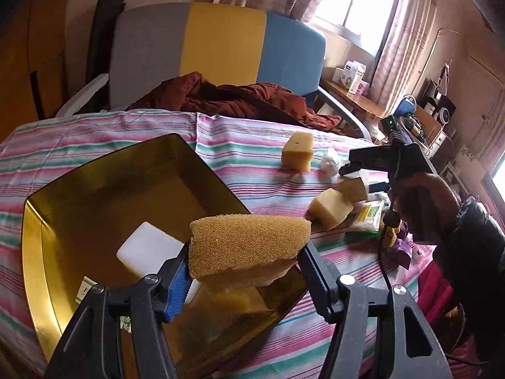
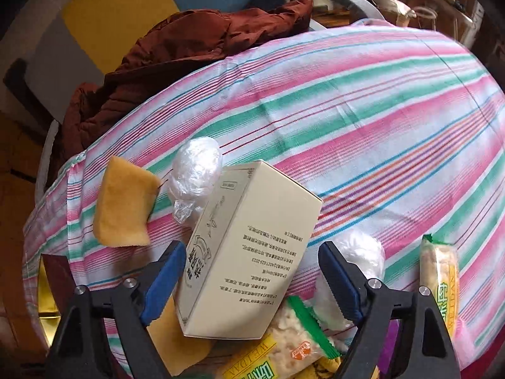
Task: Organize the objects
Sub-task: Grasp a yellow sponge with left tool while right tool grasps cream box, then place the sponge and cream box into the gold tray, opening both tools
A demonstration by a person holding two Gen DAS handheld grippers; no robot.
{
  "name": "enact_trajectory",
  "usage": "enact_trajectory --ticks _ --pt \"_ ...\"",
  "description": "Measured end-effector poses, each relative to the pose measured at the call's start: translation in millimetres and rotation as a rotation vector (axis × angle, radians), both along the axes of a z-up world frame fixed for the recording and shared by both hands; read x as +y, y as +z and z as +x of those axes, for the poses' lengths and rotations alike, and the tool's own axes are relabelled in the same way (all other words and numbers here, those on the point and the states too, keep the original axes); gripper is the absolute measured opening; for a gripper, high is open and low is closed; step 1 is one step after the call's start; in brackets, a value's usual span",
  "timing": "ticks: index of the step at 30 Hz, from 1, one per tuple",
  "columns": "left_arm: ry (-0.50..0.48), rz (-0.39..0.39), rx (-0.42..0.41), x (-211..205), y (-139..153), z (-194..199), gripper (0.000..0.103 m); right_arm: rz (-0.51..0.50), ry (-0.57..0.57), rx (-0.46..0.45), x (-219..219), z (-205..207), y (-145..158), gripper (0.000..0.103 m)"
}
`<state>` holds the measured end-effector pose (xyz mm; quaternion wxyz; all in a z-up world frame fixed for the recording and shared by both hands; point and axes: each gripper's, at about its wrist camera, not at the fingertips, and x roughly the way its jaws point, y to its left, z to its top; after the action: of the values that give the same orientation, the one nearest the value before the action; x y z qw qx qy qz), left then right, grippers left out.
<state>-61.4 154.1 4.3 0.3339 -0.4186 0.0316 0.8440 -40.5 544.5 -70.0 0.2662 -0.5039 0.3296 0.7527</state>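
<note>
Sponge (image 1: pixel 249 246) is being pinched between the left gripper (image 1: pixel 244 271) fingers, held above the amber tray (image 1: pixel 34 252) near edge; a white block (image 1: pixel 148 249) is lying inside the tray. Right view: a cream box (image 2: pixel 249 252) is being framed by the spread right gripper (image 2: pixel 252 274) fingers; contact cannot be told.

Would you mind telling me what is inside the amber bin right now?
Inside the amber bin lies a white block. The sponge held in the left gripper covers the bin's near corner, so anything there is hidden.
</note>
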Motion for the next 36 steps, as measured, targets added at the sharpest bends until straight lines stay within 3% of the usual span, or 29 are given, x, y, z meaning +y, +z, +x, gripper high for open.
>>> enact_trajectory --ticks 1,3,5,9,14,21,29,36 --pt "0.0 0.002 0.001 -1 1 1 0.064 0.001 0.004 -0.003 -2 0 -1 0.079" --pt "0.0 0.004 0.006 -3 3 3 0.064 0.007 0.016 -0.012 -6 -1 -5 0.06" --pt "0.006 0.007 0.009 -7 5 4 0.064 0.016 0.035 0.002 -12 1 -7 0.051" --pt "0.027 0.011 0.024 -16 8 5 0.064 0.079 0.062 0.059 -27 12 13 0.051" --pt "0.08 0.025 0.038 -38 12 4 0.064 0.235 0.158 0.137 -66 32 63 0.05" --pt "0.263 0.026 0.04 -115 13 -5 0.064 0.287 0.339 0.271 -141 36 110 0.05" --pt "0.422 0.031 0.018 -189 6 -11 0.064 0.256 0.636 0.31 -268 -14 103 0.05" --pt "0.376 0.043 -0.011 -189 -6 -2 0.066 0.237 0.813 0.293 -358 -69 90 0.05"
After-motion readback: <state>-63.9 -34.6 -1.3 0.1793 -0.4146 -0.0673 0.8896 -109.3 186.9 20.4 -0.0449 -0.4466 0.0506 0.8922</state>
